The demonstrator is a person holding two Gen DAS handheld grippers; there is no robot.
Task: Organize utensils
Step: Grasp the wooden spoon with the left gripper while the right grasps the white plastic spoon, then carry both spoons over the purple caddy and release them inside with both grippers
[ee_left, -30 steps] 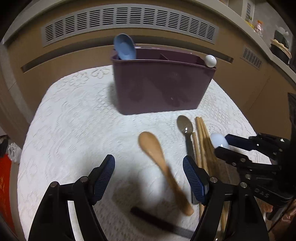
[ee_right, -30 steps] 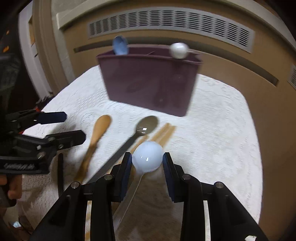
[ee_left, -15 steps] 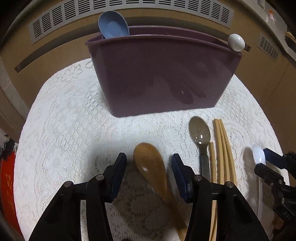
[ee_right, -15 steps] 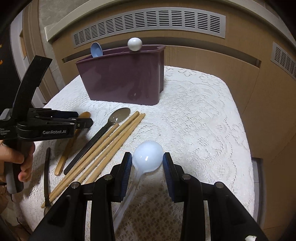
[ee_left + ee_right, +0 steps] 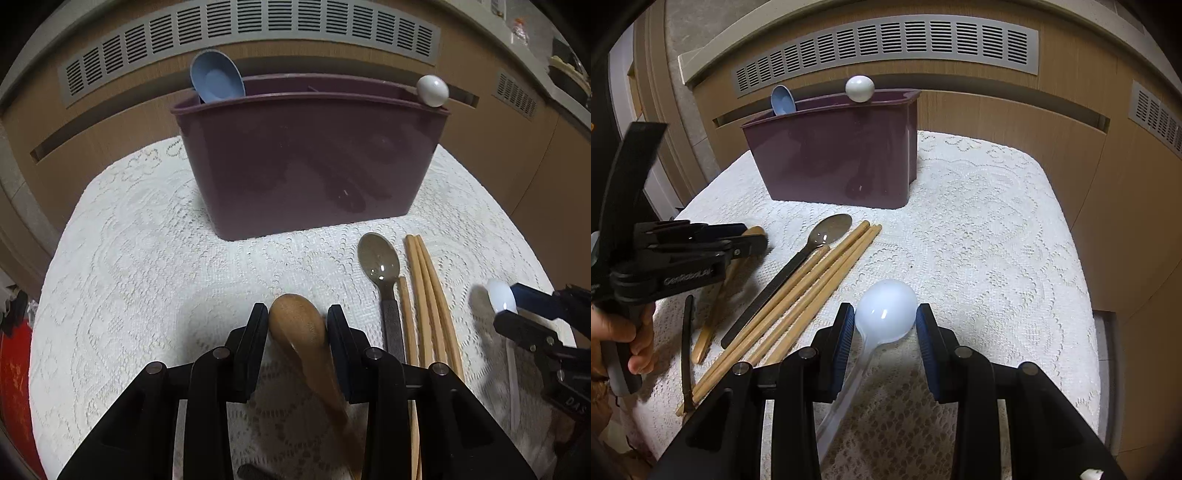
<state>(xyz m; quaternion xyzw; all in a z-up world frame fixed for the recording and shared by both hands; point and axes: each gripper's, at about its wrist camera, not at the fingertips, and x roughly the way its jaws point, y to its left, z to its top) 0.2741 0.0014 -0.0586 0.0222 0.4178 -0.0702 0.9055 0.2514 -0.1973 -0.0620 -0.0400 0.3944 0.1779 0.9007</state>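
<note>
My left gripper (image 5: pixel 297 326) is shut on the bowl of a wooden spoon (image 5: pixel 299 325), held low over the lace cloth. My right gripper (image 5: pixel 885 322) is shut on the bowl of a translucent white spoon (image 5: pixel 886 308), also just above the cloth. The purple utensil holder (image 5: pixel 306 162) stands at the back of the table; a blue spoon (image 5: pixel 216 79) and a white round-ended utensil (image 5: pixel 433 90) stick out of it. A grey spoon (image 5: pixel 380 262) and several wooden chopsticks (image 5: pixel 424 295) lie on the cloth between the grippers.
A thin dark utensil (image 5: pixel 687 347) lies near the table's front left edge. A wooden cabinet with grey vents (image 5: pixel 886 48) stands behind the table (image 5: pixel 997 221). The table drops off on the right side and in front.
My left gripper has moved forward over the wooden spoon and shut on its bowl. My right gripper has kept hold of the white spoon and swung to the right of the chopsticks.
</note>
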